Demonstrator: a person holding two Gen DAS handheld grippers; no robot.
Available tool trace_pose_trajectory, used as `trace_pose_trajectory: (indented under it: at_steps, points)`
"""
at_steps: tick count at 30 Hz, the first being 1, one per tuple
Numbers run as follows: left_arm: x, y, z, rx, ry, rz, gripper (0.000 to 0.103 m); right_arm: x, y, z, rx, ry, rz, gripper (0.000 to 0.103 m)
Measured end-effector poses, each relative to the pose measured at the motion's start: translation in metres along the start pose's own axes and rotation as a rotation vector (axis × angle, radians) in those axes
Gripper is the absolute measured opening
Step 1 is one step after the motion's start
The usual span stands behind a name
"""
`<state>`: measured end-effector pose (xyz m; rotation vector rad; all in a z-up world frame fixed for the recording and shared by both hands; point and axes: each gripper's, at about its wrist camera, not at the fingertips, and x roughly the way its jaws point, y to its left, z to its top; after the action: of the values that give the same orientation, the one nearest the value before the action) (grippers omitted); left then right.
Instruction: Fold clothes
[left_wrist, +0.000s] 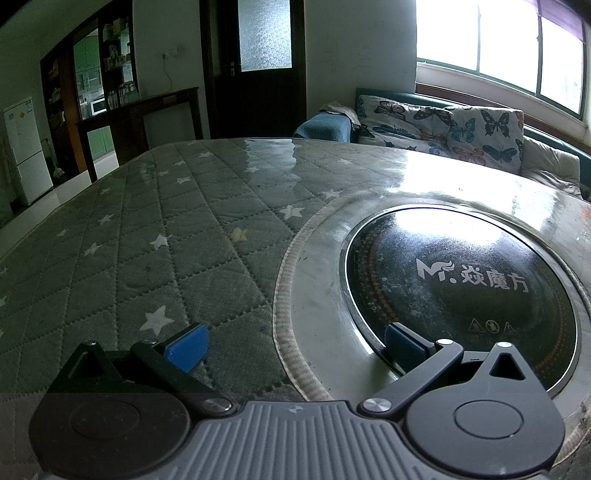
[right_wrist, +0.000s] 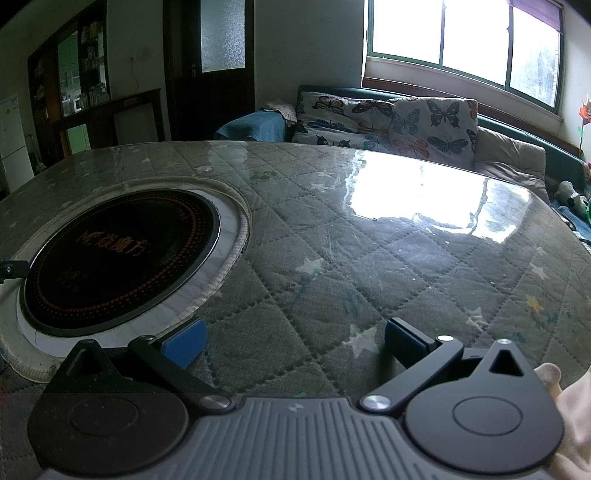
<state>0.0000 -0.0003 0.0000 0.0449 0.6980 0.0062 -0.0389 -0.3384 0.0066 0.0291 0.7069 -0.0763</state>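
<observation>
In the left wrist view, a white refrigerator (left_wrist: 26, 147) stands at the far left, with a dark wooden shelf unit (left_wrist: 92, 85) beside it and a dark door (left_wrist: 258, 66) with a frosted pane further right. The quilted grey star-print table cover (left_wrist: 147, 229) lies under a glossy clear sheet. The left gripper (left_wrist: 295, 341) hovers low over it with its jaws spread wide and nothing between the blue pads (left_wrist: 186, 345); its right finger sits over the round black induction cooktop (left_wrist: 461, 295) set into the table. Beyond, butterfly-print cushions (left_wrist: 443, 125) line a sofa beneath the bright window (left_wrist: 498, 55).

In the right wrist view, the cooktop (right_wrist: 118, 258) lies to the left. The right gripper (right_wrist: 295, 341) is likewise wide open and empty above the cover (right_wrist: 369, 258). A hand (right_wrist: 569, 410) shows at the right edge. No clothes are visible in either view.
</observation>
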Motion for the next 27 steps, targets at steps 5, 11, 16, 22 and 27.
trace_pose_trajectory:
  at_steps: [5, 11, 16, 22, 27]
  points:
    - [0.000, -0.003, 0.000, 0.011, 0.000, -0.003, 0.103, -0.002, 0.000, -0.001, 0.009, 0.000, 0.008, 0.103]
    - [0.000, -0.007, -0.001, 0.025, 0.000, -0.006, 0.103, 0.001, 0.001, -0.001, -0.001, 0.001, -0.001, 0.103]
    - [0.000, -0.010, -0.002, 0.036, 0.000, -0.009, 0.103, -0.001, 0.000, 0.000, -0.001, 0.002, -0.001, 0.103]
    - [0.000, -0.018, -0.002, 0.042, 0.007, -0.014, 0.103, -0.002, -0.001, 0.001, -0.002, 0.005, 0.001, 0.103]
    - [-0.004, -0.027, -0.002, 0.068, 0.039, -0.057, 0.103, -0.007, -0.002, 0.001, -0.004, 0.015, 0.006, 0.103]
